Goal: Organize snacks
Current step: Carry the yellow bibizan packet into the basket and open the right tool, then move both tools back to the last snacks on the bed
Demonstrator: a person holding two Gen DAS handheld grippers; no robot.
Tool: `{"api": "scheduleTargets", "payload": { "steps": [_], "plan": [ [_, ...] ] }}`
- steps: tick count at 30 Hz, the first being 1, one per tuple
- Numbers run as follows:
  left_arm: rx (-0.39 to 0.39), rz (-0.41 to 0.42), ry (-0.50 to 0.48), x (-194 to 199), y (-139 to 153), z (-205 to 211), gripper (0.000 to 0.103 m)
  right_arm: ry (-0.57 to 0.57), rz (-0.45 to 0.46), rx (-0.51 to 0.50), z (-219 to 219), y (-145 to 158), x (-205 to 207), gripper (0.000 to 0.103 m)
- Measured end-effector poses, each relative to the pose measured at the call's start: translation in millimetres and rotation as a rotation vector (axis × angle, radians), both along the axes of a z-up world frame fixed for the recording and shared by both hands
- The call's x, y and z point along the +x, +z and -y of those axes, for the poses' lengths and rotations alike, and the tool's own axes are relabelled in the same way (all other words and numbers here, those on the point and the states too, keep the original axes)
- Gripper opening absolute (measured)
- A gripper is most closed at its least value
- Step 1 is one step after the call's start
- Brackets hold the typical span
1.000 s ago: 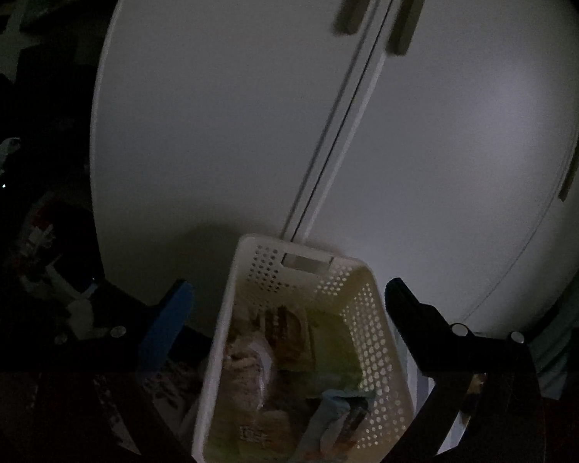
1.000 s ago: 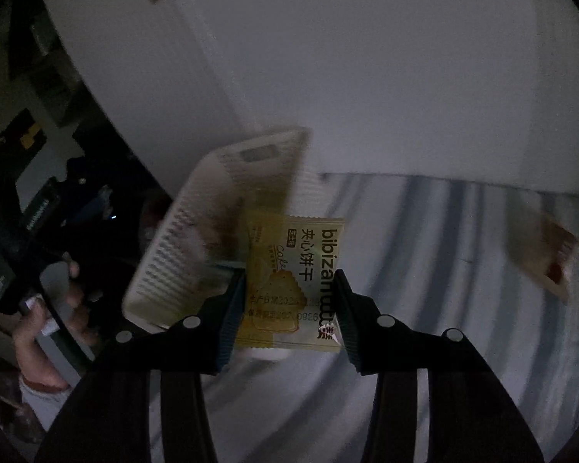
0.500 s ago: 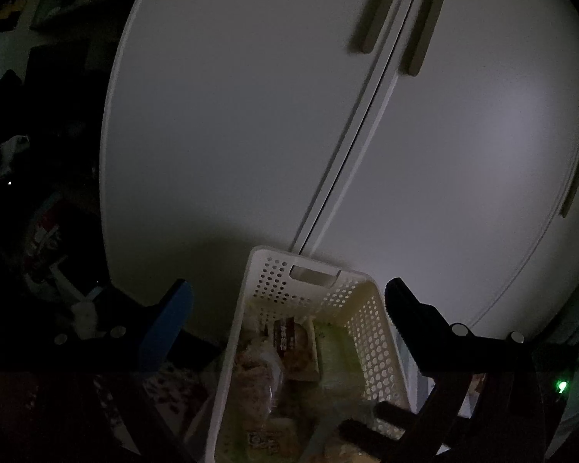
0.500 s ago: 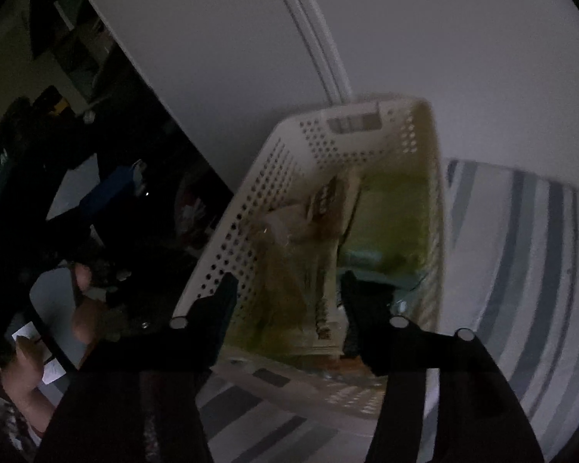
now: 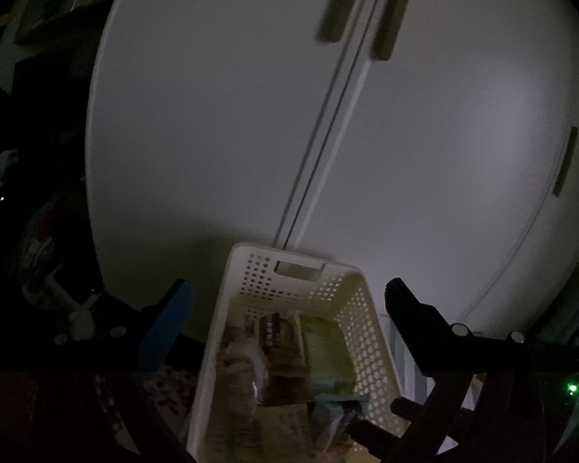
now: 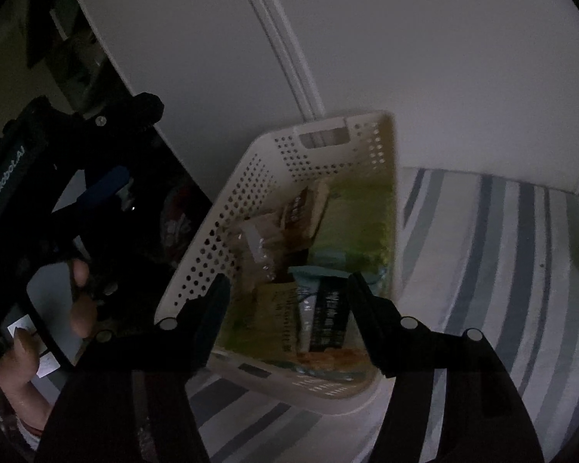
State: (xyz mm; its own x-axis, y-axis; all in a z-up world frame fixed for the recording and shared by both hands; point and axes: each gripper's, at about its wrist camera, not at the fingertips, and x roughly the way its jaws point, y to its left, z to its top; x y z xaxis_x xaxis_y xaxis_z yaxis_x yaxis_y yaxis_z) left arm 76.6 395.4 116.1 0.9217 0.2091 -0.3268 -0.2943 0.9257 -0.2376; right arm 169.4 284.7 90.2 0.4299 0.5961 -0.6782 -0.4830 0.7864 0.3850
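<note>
Against the base of a white wardrobe (image 5: 220,123), at the far end of the scene: one white perforated basket (image 6: 227,212), long axis running near to far, with a cut-out handle slot in its far wall. It rests on a striped sheet (image 6: 482,254) in grey, blue and white bands, apparently a bed; the stripes extend to the right of the basket.

Contents of basket: several snack packets (image 6: 320,270), loosely heaped. Among them a green packet along the right wall, a brown-labelled packet toward the far end, a clear-wrapped item on the left, a yellow-green packet and a dark packet with pale-blue top at the near end. Lighting is dim; print is unreadable.

Right gripper (image 6: 289,301): jaws spread wide and holding nothing, poised over the near end of the basket.

Left gripper (image 5: 289,301): jaws spread wide, empty, one on each side of the basket as seen from its camera; blue pad on the left finger.

Left of basket: a hand (image 6: 27,355) on the left gripper's grip; dark clutter behind, indistinct.
</note>
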Motion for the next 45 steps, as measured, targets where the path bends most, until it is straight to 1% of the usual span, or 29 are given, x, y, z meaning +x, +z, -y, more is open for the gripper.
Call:
{"api": "scheduleTargets", "payload": {
  "steps": [5,14,25,29,37,45],
  "plan": [
    [0.021,-0.004,-0.03,4,1,13,0.101,-0.039,0.005,-0.001,15,-1,0,0.063],
    [0.054,-0.017,-0.09,12,-3,37,0.101,-0.141,0.007,-0.006,49,-5,5,0.063],
    [0.109,-0.036,-0.192,25,-3,73,0.101,-0.235,0.009,-0.025,95,-8,5,0.064],
    [0.119,-0.044,-0.234,27,-5,88,0.101,-0.284,-0.005,-0.037,119,-14,5,0.064],
    [0.205,-0.069,-0.317,31,-13,128,0.101,-0.382,-0.03,-0.061,170,-29,1,0.064],
    [0.262,-0.105,-0.405,35,-26,164,0.101,-0.469,-0.051,-0.103,225,-45,-4,0.065]
  ]
}}
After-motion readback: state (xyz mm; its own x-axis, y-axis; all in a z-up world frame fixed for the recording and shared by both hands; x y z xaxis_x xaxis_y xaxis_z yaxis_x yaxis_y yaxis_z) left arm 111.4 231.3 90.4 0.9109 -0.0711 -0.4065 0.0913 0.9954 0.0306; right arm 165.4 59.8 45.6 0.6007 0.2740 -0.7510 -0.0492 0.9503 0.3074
